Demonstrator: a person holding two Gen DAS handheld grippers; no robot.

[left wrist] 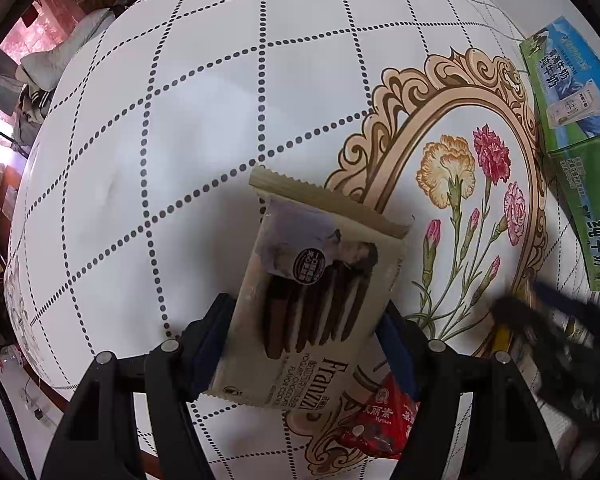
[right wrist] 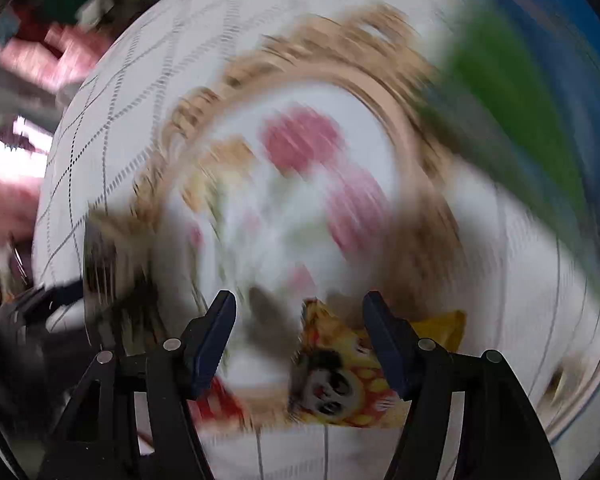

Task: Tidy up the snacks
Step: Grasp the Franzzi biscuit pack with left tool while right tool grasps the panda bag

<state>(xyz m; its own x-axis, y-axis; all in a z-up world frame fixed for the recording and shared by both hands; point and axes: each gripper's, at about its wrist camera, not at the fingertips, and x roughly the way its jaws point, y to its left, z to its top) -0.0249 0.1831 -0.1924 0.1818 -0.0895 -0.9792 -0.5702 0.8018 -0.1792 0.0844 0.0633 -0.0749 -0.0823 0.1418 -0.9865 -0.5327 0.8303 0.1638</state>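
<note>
Now, working from the left: your left gripper (left wrist: pixel 304 336) is grasping the Franzzi cookie pack (left wrist: pixel 312 300) across its width, both blue pads pressing on the long edges, and you are holding it lifted above the dotted-grid tablecloth (left wrist: pixel 172 120). It is looking light and crinkly, with a stiff row of sandwich cookies inside that will likely crack under a hard squeeze, so you are best gripping the flat sides as you are now, not the thin crimped end seal. Just under that pack, a red snack packet (left wrist: pixel 384 424) is lying on the cloth, and farther right a green-and-blue milk carton box (left wrist: pixel 572 128) is standing at the table's edge.

Your right gripper (right wrist: pixel 298 336) is showing heavy blur, yet its 2 fingers are standing apart with nothing pinched. Below them a yellow cartoon snack bag (right wrist: pixel 352 380) is lying on the cloth, partly between the fingers. It is looking soft, puffy and slippery; taking it across the middle seems safest, though crushing the contents is a risk.
</note>
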